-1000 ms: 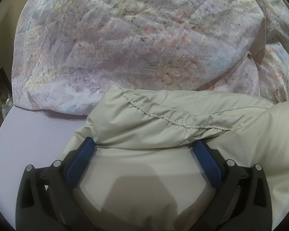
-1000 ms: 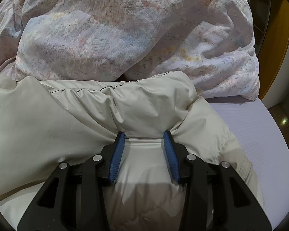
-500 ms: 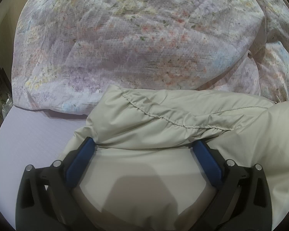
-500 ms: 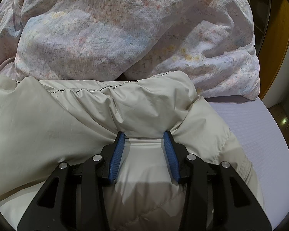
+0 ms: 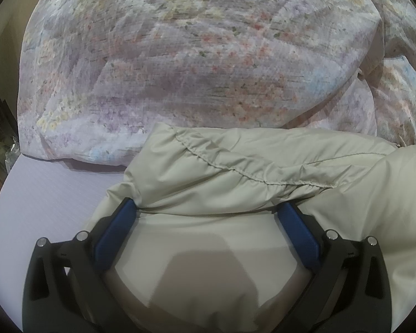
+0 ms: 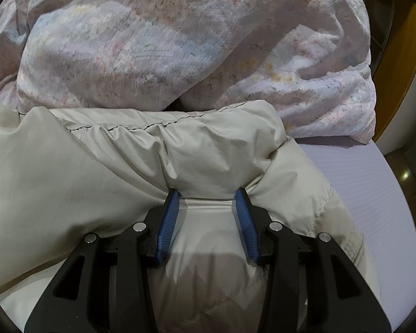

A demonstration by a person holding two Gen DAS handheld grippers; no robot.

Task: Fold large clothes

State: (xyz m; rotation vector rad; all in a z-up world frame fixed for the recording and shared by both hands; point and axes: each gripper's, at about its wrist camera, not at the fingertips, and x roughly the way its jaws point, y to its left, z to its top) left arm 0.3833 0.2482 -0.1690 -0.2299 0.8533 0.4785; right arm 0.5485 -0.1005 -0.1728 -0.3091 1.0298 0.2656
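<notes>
A pale beige padded jacket lies on a lilac bed sheet. It also fills the lower part of the right wrist view. My left gripper is wide open, its blue pads pressed down on the jacket's left part, with puffy fabric between them. My right gripper is open, its blue pads set either side of a bulge of the jacket's right part. A folded layer with a stitched seam lies just beyond both grippers.
A bulky floral duvet is heaped right behind the jacket and also shows in the right wrist view. The sheet ends at the bed's right edge, with wooden furniture beyond. The bed's left edge shows in the left wrist view.
</notes>
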